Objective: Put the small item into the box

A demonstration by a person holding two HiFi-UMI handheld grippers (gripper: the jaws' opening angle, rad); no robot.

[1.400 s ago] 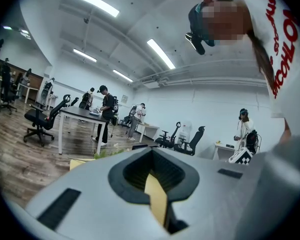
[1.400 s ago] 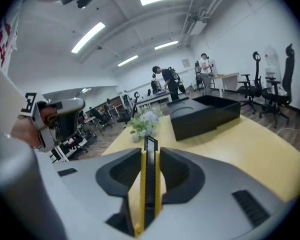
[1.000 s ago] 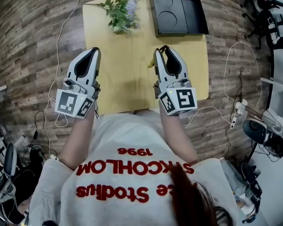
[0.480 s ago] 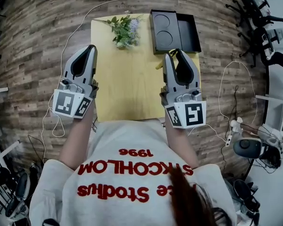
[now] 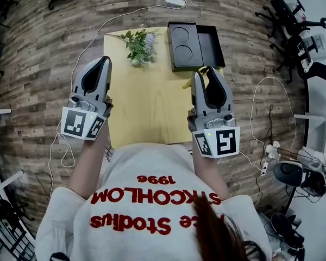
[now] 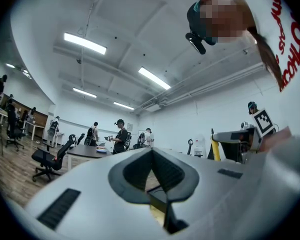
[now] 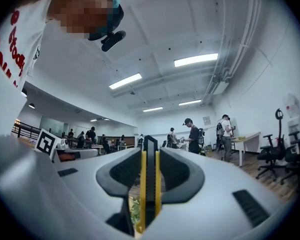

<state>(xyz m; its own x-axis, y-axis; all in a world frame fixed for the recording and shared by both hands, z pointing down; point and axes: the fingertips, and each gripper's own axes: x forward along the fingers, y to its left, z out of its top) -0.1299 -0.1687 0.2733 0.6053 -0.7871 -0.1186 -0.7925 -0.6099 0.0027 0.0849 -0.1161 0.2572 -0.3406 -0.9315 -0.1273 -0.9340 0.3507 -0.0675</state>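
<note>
Gripping the narrow yellow-and-black item (image 7: 149,184), a flat bar held edge-on that may be a utility knife, the right gripper (image 7: 150,151) has its jaws part-way closed with the pads pressed on both faces. In the head view a yellow end of it (image 5: 188,84) pokes out left of the right gripper (image 5: 204,72), held above the right part of the yellow wooden table top (image 5: 146,107), just near of the box and not in it yet.

The black rectangular box (image 5: 211,43) sits at the far right corner of the table: two round recesses in its left half, a plain open compartment in its right half. Step in hand looks like carry to box. To do it well, keep the squeeze steady, go far and slightly right, and line the item's long side up with the open compartment, since the round recesses look too short for it. Lower inside the walls before letting go.

The left gripper (image 5: 104,60) hangs over the table's left edge, jaws together and nothing in them (image 6: 151,151); best kept out of the way there. A green plant sprig with pale purple flowers (image 5: 139,45) lies left of the box, off the path. Nothing stands between gripper and box. White cables (image 5: 84,53) trail on the wood-plank floor (image 5: 38,64).
</note>
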